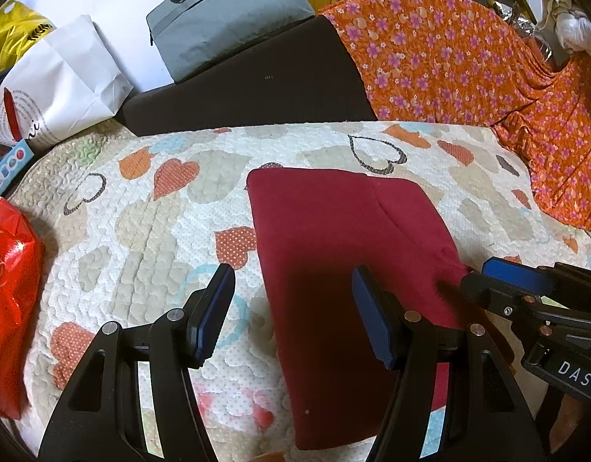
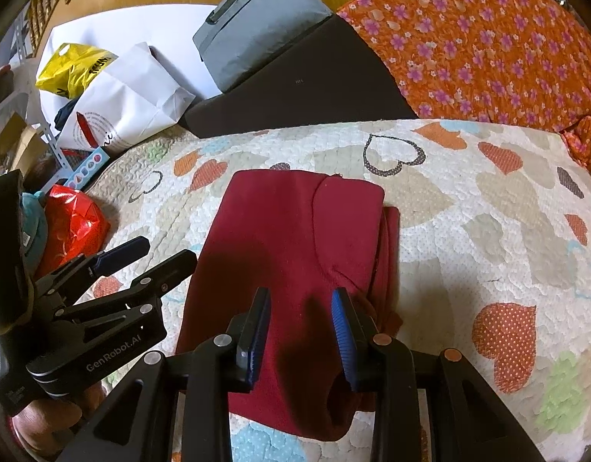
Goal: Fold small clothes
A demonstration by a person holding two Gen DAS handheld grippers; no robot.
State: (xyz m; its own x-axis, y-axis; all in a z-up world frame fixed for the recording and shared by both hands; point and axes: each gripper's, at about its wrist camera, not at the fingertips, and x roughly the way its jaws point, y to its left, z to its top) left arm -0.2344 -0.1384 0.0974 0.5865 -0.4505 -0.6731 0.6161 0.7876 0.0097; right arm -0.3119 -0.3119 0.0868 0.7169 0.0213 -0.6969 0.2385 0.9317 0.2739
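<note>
A dark red small garment point(image 1: 334, 261) lies folded flat on the heart-patterned quilt point(image 1: 141, 208); it also shows in the right wrist view point(image 2: 291, 254). My left gripper point(image 1: 291, 308) is open and empty, hovering over the garment's left edge. It also shows in the right wrist view point(image 2: 161, 252), left of the garment. My right gripper point(image 2: 300, 327) is open and empty, just above the garment's near right part. It shows in the left wrist view point(image 1: 488, 273) at the garment's right edge.
A dark brown cushion point(image 1: 257, 88) and an orange floral cloth point(image 1: 468, 65) lie beyond the quilt. A grey bag point(image 1: 226, 15), a white paper bag point(image 1: 60, 88), a yellow bag point(image 1: 14, 30) and a red shiny bag point(image 1: 10, 288) crowd the left side.
</note>
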